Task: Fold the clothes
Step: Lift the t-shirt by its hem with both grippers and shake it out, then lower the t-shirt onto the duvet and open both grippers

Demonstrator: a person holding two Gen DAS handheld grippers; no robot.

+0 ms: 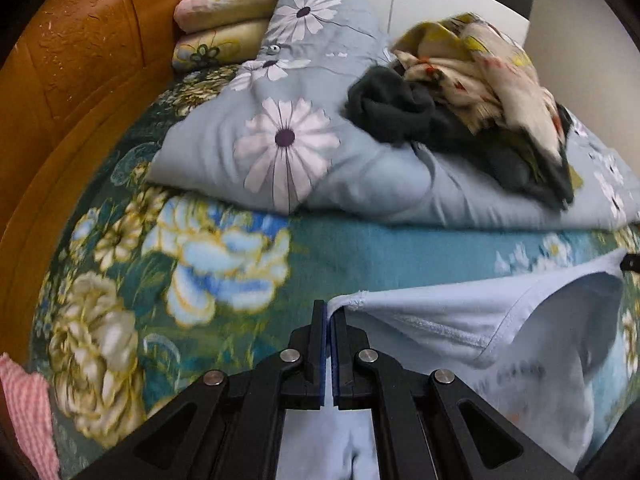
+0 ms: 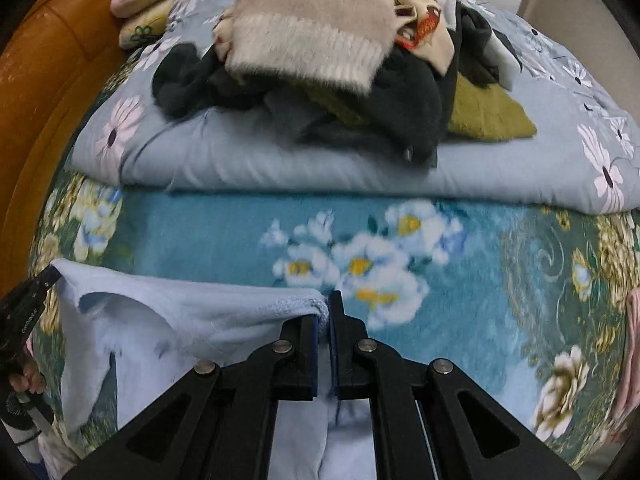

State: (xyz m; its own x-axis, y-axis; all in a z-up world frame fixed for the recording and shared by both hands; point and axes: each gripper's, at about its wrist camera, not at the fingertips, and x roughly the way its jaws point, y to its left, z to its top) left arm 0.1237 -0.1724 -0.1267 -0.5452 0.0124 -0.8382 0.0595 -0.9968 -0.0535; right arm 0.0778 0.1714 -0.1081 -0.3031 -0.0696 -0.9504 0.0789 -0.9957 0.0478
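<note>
A pale blue garment (image 1: 460,320) hangs stretched between my two grippers, low over the floral bedspread (image 1: 240,264). My left gripper (image 1: 329,310) is shut on the garment's left top corner, the cloth pinched between its blue pads. My right gripper (image 2: 326,304) is shut on the other top corner of the same garment (image 2: 180,320). The neck opening sags between the two grips. The left gripper's tip (image 2: 44,276) shows at the left edge of the right wrist view, with a hand (image 2: 26,380) below it.
A folded grey-blue daisy quilt (image 1: 288,152) lies across the bed behind, with a heap of unfolded clothes (image 2: 320,48) on it. Pillows (image 1: 224,28) sit by the orange headboard (image 1: 80,80). A pink cloth (image 1: 28,412) lies at the lower left.
</note>
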